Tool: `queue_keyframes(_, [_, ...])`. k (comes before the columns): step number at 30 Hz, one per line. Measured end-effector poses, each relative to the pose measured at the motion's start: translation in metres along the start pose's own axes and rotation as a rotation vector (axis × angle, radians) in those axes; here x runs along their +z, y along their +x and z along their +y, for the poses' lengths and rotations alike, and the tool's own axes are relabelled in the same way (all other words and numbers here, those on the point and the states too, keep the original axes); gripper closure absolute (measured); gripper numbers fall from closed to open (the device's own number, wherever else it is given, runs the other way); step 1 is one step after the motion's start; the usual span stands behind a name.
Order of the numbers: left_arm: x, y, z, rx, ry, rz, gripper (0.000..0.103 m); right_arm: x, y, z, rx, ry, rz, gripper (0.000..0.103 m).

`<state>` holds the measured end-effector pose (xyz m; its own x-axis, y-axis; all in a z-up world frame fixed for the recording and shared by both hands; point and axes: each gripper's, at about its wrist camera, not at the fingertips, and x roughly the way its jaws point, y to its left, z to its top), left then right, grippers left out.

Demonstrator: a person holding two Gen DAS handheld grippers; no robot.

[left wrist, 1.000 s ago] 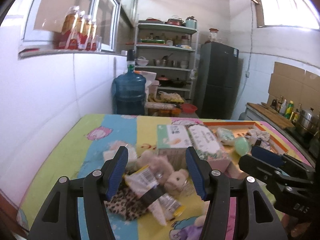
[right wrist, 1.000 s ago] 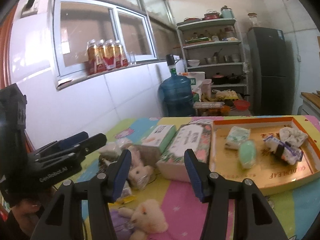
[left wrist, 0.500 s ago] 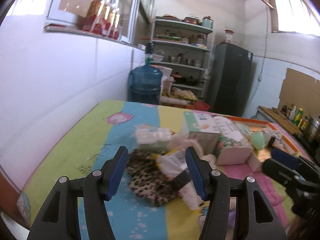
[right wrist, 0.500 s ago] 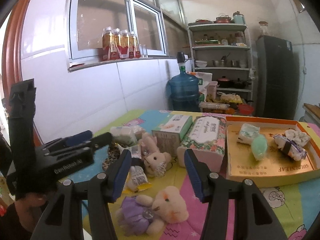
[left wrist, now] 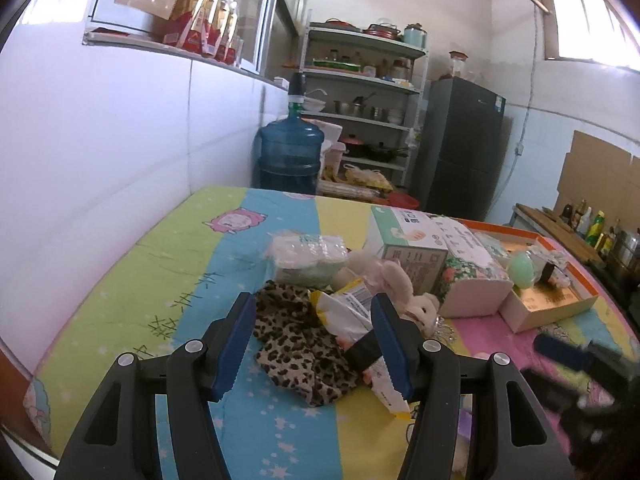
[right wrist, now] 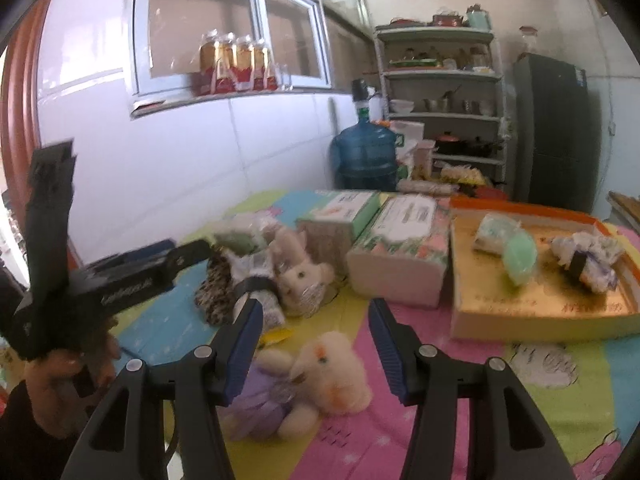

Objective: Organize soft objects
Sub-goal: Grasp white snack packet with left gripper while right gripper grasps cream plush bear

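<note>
Currently the left gripper (left wrist: 314, 346) hovers with its jaws spread wide and nothing between them, directly above a leopard-print cloth (left wrist: 298, 344) and a crinkled snack packet (left wrist: 352, 320) lying partly on it. The right gripper (right wrist: 316, 338) is likewise spread and empty, above a cream plush toy (right wrist: 326, 372) in a purple garment.

Location: the loose soft items lie in a cluster on the striped table cover (left wrist: 168, 276), near the left wall. A pink plush rabbit (right wrist: 302, 276) lies just beside the tissue box (right wrist: 344, 216). The orange-rimmed tray (right wrist: 520, 210), to the right, already holds 3 or so small items.

Handling judgement:
1. Plush toy: light, compressible, non-fragile. Grip across the torso; limbs and garment would stretch and swing.
2. Cloth: limp, will drape and may drag the packet. Pinch a bunched fold near its centre.
3. Packet: slick film, likely to slip. Grip across the dark band, not the loose edge.
</note>
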<state>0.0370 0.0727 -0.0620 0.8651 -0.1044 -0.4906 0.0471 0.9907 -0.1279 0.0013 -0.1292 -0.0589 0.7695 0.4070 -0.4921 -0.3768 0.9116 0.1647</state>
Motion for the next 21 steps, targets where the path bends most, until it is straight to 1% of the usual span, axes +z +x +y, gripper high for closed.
queue_keyframes(1, [-0.001,0.001,-0.001,-0.008,0.000,0.005,0.041,-0.004,0.001,0.001,0.005,0.005,0.011,0.047])
queue_keyframes(3, [-0.004,0.003,-0.005,-0.021,0.006,0.015,0.041,-0.012,0.004,0.001,0.000,0.008,0.032,0.038])
queue_keyframes(6, [-0.007,0.005,-0.009,-0.034,0.016,0.018,0.041,-0.017,0.006,-0.003,-0.019,0.018,0.045,0.033])
queue_keyframes(7, [-0.008,0.006,-0.011,-0.038,0.017,0.021,0.041,-0.017,0.008,-0.005,-0.020,0.022,0.050,0.032])
queue_keyframes(10, [-0.009,0.008,-0.014,-0.041,0.026,0.028,0.041,-0.019,0.014,-0.012,-0.011,0.054,0.073,0.032])
queue_keyframes(17, [-0.011,0.016,-0.018,-0.048,0.033,0.049,0.041,-0.027,0.032,-0.022,0.047,0.122,0.127,0.032])
queue_keyframes(19, [-0.013,0.019,-0.020,-0.052,0.035,0.058,0.041,-0.028,0.032,-0.024,0.075,0.147,0.129,0.035])
queue_keyframes(20, [-0.014,0.019,-0.020,-0.054,0.035,0.062,0.041,-0.029,0.032,-0.026,0.093,0.162,0.128,0.041])
queue_keyframes(21, [-0.015,0.021,-0.021,-0.056,0.033,0.067,0.041,-0.030,0.032,-0.027,0.102,0.174,0.130,0.043])
